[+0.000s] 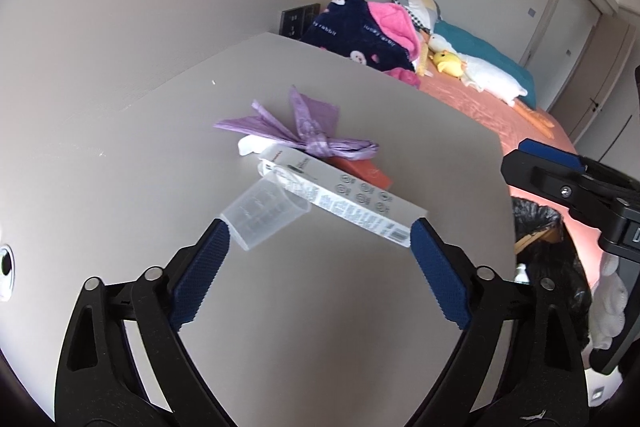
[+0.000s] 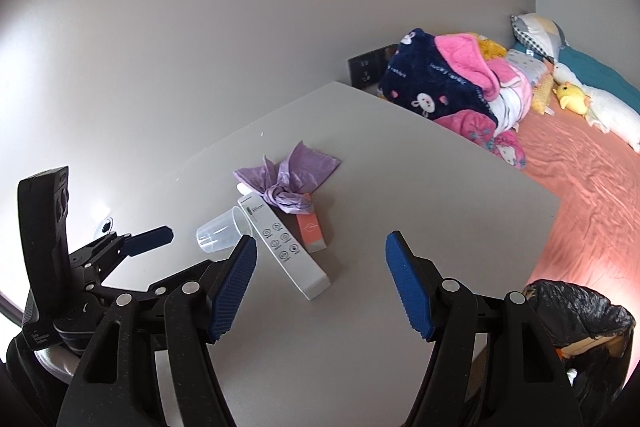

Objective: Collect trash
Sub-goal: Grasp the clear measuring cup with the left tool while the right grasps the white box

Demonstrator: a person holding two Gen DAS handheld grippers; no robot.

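Occlusions and cut-offs
Orange box (image 2: 310, 229) partly under purple bag (image 2: 290, 179); trash bin (image 2: 580, 311) cropped; remote (image 1: 340, 199) print illegible.

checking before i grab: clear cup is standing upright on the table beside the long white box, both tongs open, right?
Not quite. The clear cup lies on its side, not upright, as the right wrist view shows. It is on the table beside the long white box, and the left tongs and right tongs are open.

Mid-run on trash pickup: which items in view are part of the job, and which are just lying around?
Job items: clear plastic cup lying on its side, knotted purple bag, orange box, black-lined bin off the table's edge.

Probably lying about: white remote, blanket pile, yellow plush on the bed.
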